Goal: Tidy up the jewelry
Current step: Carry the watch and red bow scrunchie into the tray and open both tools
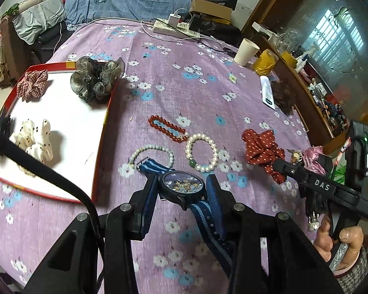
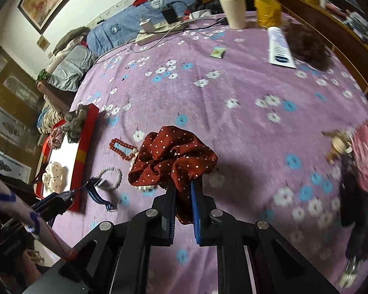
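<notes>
My left gripper (image 1: 182,188) is shut on a dark watch (image 1: 182,188) with a blue striped strap, held just above the purple floral cloth. My right gripper (image 2: 183,191) is shut on a red polka-dot scrunchie (image 2: 174,156), also seen in the left wrist view (image 1: 262,149). On the cloth lie a red bead bracelet (image 1: 168,128) and two pearl bracelets (image 1: 152,156) (image 1: 202,153). The red-rimmed white tray (image 1: 71,122) at the left holds a plaid scrunchie (image 1: 32,84), a grey scrunchie (image 1: 97,78) on its rim, and a cream scrunchie (image 1: 34,139).
A pink scrunchie with a small charm (image 2: 363,154) lies at the right. A paper cup (image 1: 245,51), yellow jar (image 1: 266,61), white tube (image 1: 267,93), brown hairpiece (image 1: 283,95) and power strip (image 1: 174,28) are at the far side. A wooden shelf (image 1: 314,105) borders the right.
</notes>
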The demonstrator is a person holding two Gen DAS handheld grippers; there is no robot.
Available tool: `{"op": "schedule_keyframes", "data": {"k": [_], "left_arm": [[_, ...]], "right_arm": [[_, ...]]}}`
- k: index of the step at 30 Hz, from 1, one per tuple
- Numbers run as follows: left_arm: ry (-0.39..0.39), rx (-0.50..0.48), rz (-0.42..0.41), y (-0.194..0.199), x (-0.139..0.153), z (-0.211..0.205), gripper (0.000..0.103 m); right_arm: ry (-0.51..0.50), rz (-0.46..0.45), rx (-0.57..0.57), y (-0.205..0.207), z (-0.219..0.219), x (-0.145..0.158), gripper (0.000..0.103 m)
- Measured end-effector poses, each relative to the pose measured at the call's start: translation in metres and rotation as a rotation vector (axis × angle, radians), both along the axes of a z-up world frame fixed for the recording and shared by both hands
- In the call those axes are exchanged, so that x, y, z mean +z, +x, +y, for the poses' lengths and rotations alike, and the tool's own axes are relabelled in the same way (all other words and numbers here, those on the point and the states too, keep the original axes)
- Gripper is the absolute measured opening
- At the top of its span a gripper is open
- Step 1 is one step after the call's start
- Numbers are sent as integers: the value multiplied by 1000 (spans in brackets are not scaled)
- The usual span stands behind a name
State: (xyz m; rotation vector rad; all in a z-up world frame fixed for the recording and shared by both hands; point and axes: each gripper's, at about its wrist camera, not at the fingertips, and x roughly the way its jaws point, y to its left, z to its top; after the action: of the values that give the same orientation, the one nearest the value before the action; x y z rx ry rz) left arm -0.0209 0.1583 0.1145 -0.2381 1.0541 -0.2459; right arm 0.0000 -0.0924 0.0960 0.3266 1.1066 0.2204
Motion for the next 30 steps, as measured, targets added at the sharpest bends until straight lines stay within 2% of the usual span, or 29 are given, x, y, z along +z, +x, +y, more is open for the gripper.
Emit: {"op": "schedule_keyframes", "data": {"k": [9,19,24,30], "left_arm": [[-22,-16,-74,-40,30,8,39],[3,46,-126,-77,53,48,39],[12,94,-152,-70,61,84,39],[48,132,-160,-24,66,142,39]], "right_arm": [[23,-66,-30,-45,-14,26,12],[79,-102,32,-77,7,36,12],[88,-97,75,-77,34,38,12],[89,-106,124,-53,87,45,12]]}}
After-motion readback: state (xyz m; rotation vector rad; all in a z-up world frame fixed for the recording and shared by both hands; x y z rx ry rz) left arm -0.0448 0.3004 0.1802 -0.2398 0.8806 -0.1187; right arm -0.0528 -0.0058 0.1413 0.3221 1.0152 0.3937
